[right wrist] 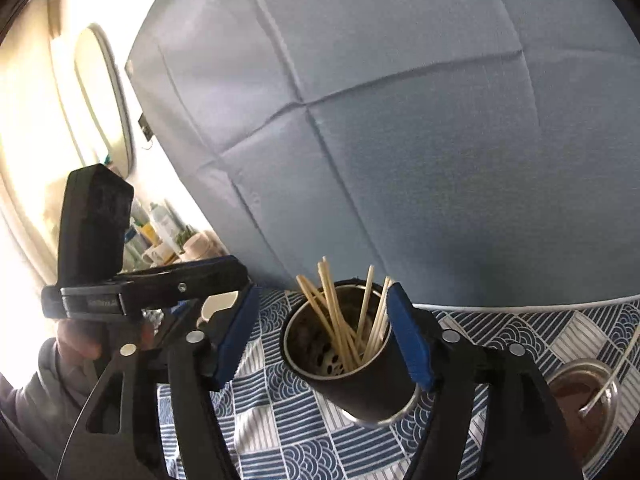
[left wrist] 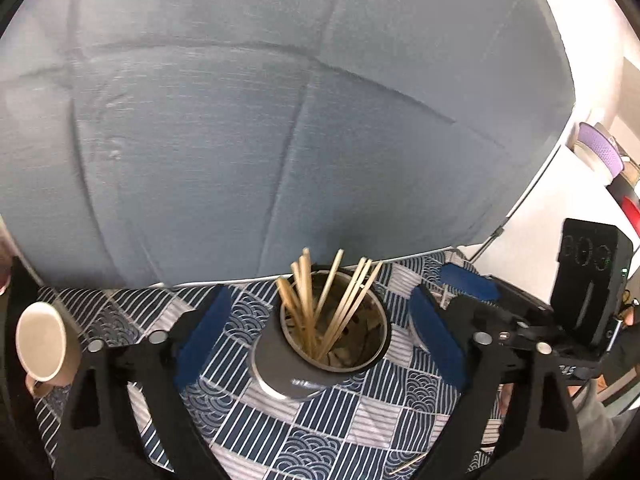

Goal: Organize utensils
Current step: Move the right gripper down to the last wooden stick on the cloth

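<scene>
A dark metal utensil cup (left wrist: 296, 376) stands on the patterned tablecloth and holds several wooden chopsticks (left wrist: 320, 304). My left gripper (left wrist: 320, 340) is open with its blue pads on either side of the cup, not touching it. The right gripper shows at the right of the left wrist view (left wrist: 460, 292). In the right wrist view the cup (right wrist: 368, 392) with chopsticks (right wrist: 344, 320) sits between the pads of my right gripper (right wrist: 324, 336), which is open; its right pad (right wrist: 408, 340) is close to the rim. One loose chopstick (left wrist: 408, 466) lies on the cloth near me.
A beige mug (left wrist: 44, 348) stands at the left. A glass bowl with brown contents and a utensil (right wrist: 584, 404) sits at the right. A grey-blue cushion (left wrist: 280, 120) rises behind the table. Bottles and cups (right wrist: 168, 236) crowd a shelf at far left.
</scene>
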### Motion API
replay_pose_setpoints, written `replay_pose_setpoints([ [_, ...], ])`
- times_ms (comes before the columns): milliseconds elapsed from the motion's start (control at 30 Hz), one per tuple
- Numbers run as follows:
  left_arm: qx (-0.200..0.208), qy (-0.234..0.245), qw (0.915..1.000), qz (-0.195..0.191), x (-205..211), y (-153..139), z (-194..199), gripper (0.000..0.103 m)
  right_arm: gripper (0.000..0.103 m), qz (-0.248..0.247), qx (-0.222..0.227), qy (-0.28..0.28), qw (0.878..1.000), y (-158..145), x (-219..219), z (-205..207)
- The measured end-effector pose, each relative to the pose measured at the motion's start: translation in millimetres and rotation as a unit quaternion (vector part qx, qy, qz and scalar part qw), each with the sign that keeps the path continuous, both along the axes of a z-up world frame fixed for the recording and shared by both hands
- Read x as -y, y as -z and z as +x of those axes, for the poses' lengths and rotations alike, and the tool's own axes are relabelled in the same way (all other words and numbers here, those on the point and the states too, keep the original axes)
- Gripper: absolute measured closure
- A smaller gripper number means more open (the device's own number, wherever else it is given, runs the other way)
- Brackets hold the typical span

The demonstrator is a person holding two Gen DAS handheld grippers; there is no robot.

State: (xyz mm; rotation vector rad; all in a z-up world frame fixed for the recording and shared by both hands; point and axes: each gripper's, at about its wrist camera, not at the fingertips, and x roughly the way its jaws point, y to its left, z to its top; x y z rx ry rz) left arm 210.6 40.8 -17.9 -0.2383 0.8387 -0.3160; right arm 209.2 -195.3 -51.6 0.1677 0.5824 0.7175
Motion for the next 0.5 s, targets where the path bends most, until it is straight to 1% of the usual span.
replay_pose_setpoints([
  [67, -0.002, -0.007, 1.0, 0.002, -2, 0, -6, 0.006, 0.031, -0.008, 0.003, -0.003, 1.0, 2, 2, -8],
  [167, -0.01, -0.02, 0.9997, 0.013, -5, 4, -14, 0.006, 0.029, -0.036, -0.001, -0.013, 0.999, 11, 3, -18],
  [233, -0.02, -0.027, 0.9992, 0.024, -6, 9, -20, 0.006, 0.026, -0.056, -0.006, -0.022, 0.998, 18, 1, -25],
  [300, -0.031, -0.029, 0.9987, 0.03, -11, 14, -26, 0.006, 0.02, -0.069, -0.014, -0.042, 0.997, 26, 2, -34],
  [367, -0.04, -0.024, 0.9983, 0.036, -9, 20, -31, 0.006, 0.019, -0.088, -0.019, -0.062, 0.994, 35, 2, -45],
  [433, -0.052, -0.016, 0.997, 0.055, -5, 32, -39, 0.006, 0.019, -0.106, -0.024, -0.068, 0.992, 45, 4, -53],
  [500, -0.062, -0.002, 0.9958, 0.067, -1, 45, -49, 0.006, 0.019, -0.122, -0.037, -0.071, 0.989, 58, 9, -62],
])
